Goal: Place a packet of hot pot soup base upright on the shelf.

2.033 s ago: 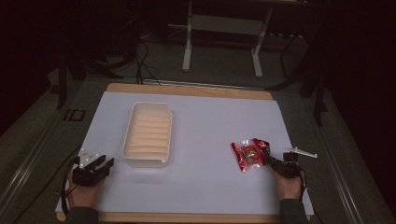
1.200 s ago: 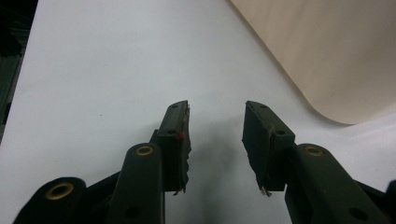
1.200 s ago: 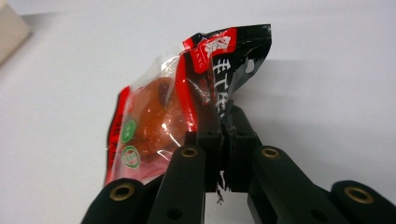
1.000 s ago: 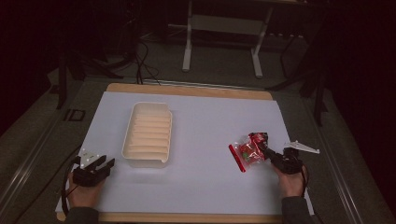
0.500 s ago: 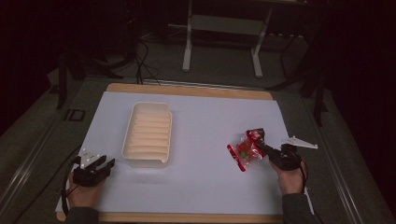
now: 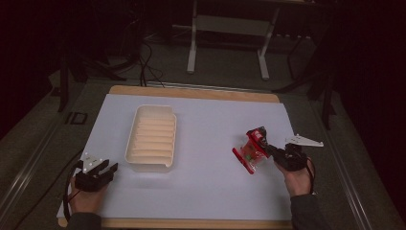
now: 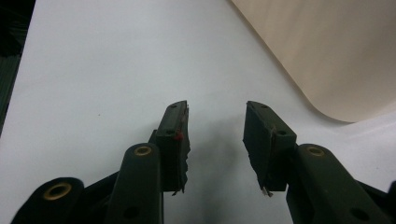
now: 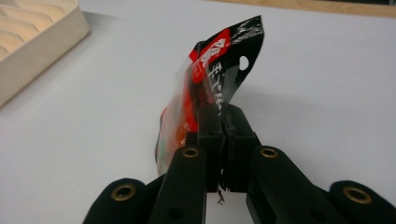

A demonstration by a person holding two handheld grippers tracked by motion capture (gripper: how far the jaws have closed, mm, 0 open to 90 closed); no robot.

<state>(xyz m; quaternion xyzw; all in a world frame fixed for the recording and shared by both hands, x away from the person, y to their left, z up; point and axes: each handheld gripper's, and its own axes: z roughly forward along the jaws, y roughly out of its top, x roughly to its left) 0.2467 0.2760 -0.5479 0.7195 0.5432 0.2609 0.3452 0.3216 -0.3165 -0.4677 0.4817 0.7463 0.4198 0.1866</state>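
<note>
A red, black and clear snack packet [image 6: 251, 148] hangs just above the white mat at the right, tilted up. My right gripper [image 6: 269, 150] is shut on the packet's near edge; in the right gripper view the two jaws pinch the film of the packet [image 8: 210, 88] between the right gripper's pads [image 8: 223, 135]. A cream ridged tray [image 6: 152, 137] sits left of centre with nothing in it. My left gripper [image 6: 106, 170] rests at the front left, beside the tray's near corner, open; the left gripper view shows the left gripper [image 7: 215, 126] with bare mat between its jaws.
The white mat [image 6: 201, 191] covers a wooden board [image 6: 191, 92]. The tray's corner [image 7: 336, 56] lies just right of the left jaws. Dark floor, cables and a metal stand's legs [image 6: 225, 43] lie beyond the far edge.
My right gripper has lifted the packet off the mat and carried it slightly left, toward the middle. The left hand has stayed put.
</note>
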